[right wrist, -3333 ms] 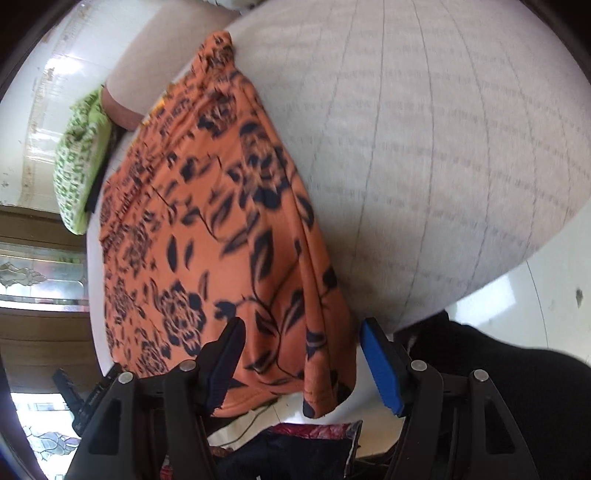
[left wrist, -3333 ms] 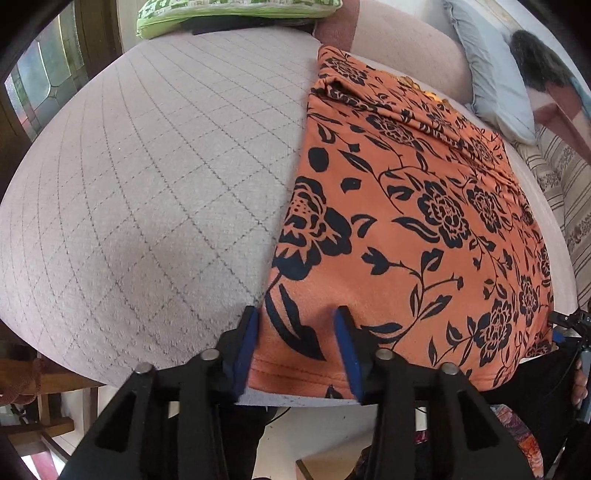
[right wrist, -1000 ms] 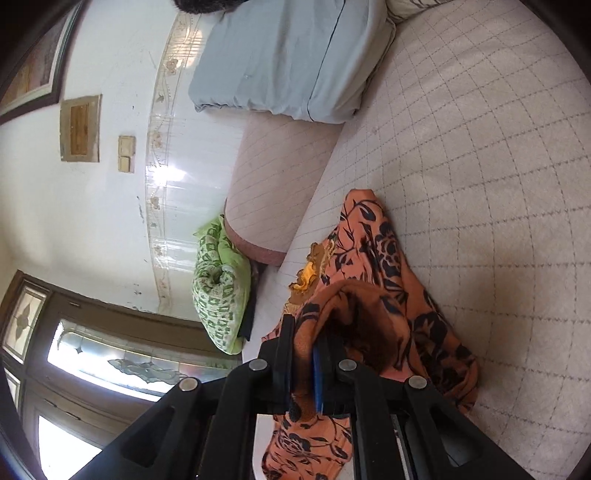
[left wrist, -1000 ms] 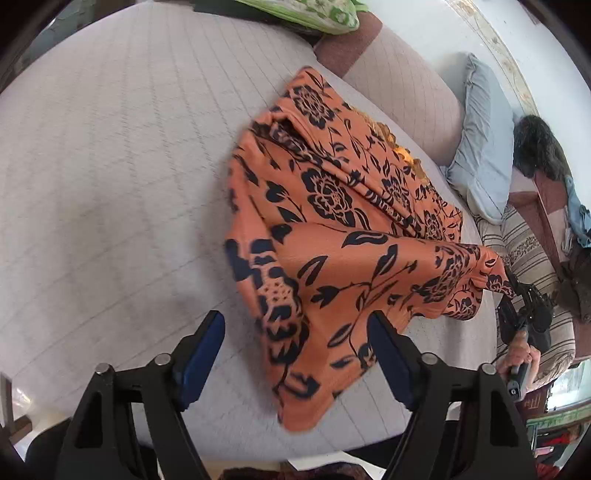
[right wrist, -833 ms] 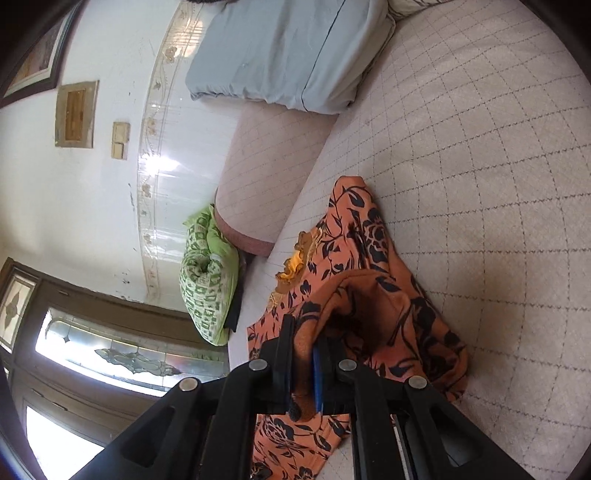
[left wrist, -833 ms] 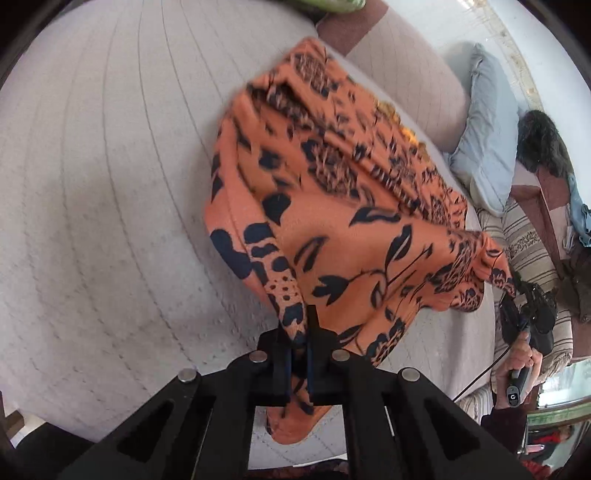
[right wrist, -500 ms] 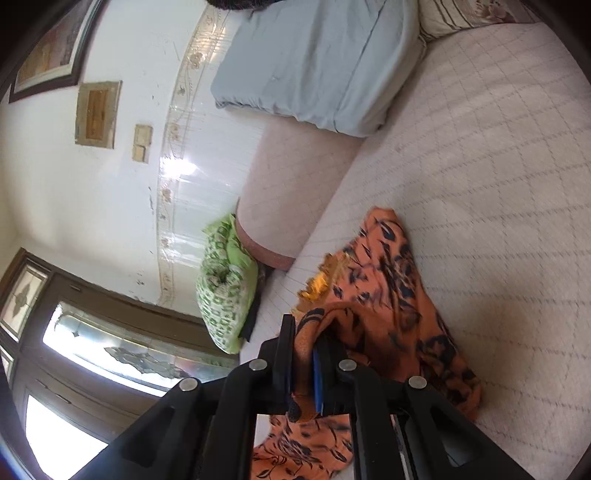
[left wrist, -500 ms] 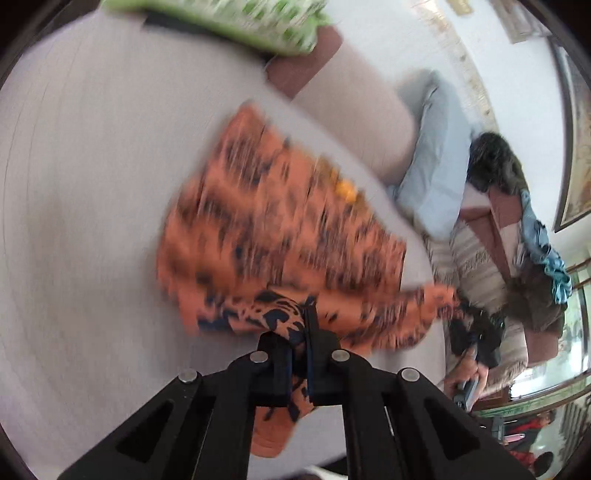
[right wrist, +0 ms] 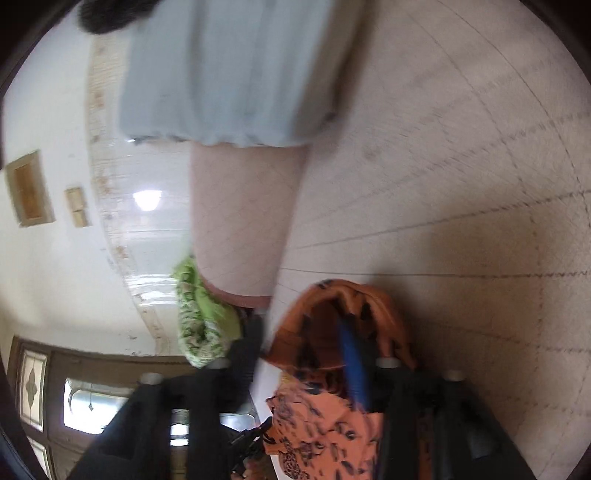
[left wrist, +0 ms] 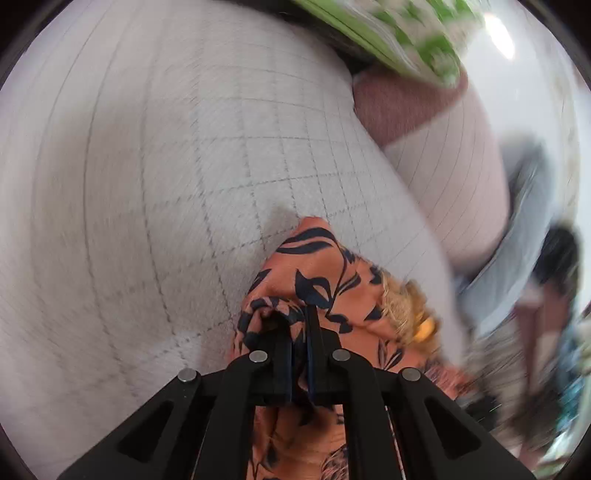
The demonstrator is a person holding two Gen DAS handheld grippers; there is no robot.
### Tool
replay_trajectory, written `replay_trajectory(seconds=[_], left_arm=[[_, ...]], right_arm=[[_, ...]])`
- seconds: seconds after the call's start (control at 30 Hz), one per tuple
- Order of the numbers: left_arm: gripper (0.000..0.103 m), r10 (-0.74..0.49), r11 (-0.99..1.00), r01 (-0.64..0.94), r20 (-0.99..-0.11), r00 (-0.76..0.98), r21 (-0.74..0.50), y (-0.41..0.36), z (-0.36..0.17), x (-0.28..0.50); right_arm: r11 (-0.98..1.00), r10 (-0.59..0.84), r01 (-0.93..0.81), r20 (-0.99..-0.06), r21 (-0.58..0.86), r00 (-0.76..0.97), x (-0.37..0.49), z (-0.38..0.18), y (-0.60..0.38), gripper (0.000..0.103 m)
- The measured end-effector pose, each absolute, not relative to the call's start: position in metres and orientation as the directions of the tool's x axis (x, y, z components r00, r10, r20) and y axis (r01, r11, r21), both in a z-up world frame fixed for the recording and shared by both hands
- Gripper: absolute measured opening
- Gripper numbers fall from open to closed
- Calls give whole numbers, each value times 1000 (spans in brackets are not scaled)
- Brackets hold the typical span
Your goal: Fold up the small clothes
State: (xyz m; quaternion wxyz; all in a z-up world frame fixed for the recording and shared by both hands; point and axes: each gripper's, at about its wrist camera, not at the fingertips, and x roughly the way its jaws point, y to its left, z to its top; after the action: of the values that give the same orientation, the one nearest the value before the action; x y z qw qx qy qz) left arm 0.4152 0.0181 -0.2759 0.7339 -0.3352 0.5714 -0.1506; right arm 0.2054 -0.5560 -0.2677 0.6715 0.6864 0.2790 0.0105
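Right gripper (right wrist: 299,354) jaws now wide apart w/ orange garment (right wrist: 354,314) loose; left gripper (left wrist: 298,325) clamps it.

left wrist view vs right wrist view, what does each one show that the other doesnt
Only the left wrist view shows the left gripper shut on the orange floral garment. Only the right wrist view shows the right gripper open, plus wall frames and a door. Both show the garment, the quilted bed, green pillow, bolster and blue pillow.

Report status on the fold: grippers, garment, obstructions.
Left gripper shut on orange floral garment. Right gripper open, garment draped over one finger. Nothing blocking; green pillow off to the side.
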Motion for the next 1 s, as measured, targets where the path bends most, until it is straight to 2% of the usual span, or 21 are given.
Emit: replay_trajectory(seconds=[0.07, 0.13, 0.2, 0.27, 0.3, 0.4, 0.5, 0.53, 0.6, 0.67, 0.87, 1.0], left_arm=[[7, -637, 666, -167, -671, 380, -727, 32, -266, 403], [20, -629, 605, -152, -586, 510, -782, 50, -243, 386], [57, -548, 599, -123, -517, 658, -791, 67, -207, 354], [69, -448, 685, -82, -507, 736, -724, 63, -173, 315], [72, -427, 727, -61, -520, 740, -684, 56, -164, 298], [72, -433, 774, -47, -582, 688, -632, 35, -167, 263], [71, -446, 825, -34, -688, 572, -564, 4, -200, 248], [71, -446, 833, -30, -701, 557, -553, 0, -209, 248], [71, -437, 847, -39, -734, 520, -531, -5, -230, 249], [71, -414, 864, -55, -769, 487, -500, -5, -244, 253], [70, -431, 861, -26, -755, 494, -508, -3, -245, 269], [70, -474, 822, -48, -730, 493, -567, 6, -247, 277]], right_arm=[[21, 365, 315, -301, 949, 881, 190, -262, -562, 61], [67, 295, 281, -288, 957, 911, 170, -241, -565, 62], [175, 245, 272, -309, 946, 919, 155, -212, -556, 63], [332, 277, 274, -370, 903, 887, 158, -183, -526, 63], [390, 297, 274, -402, 879, 866, 163, -175, -509, 63], [572, 383, 263, -536, 777, 753, 187, -170, -427, 63], [713, 435, 238, -682, 660, 588, 214, -193, -340, 48], [743, 452, 219, -716, 632, 533, 223, -204, -315, 38], [780, 467, 196, -761, 595, 451, 240, -221, -276, 37], [823, 428, 172, -791, 541, 438, 258, -226, -255, 36], [863, 297, 239, -830, 445, 472, 352, -217, -263, 35], [806, 191, 351, -771, 476, 607, 389, -186, -298, 35]])
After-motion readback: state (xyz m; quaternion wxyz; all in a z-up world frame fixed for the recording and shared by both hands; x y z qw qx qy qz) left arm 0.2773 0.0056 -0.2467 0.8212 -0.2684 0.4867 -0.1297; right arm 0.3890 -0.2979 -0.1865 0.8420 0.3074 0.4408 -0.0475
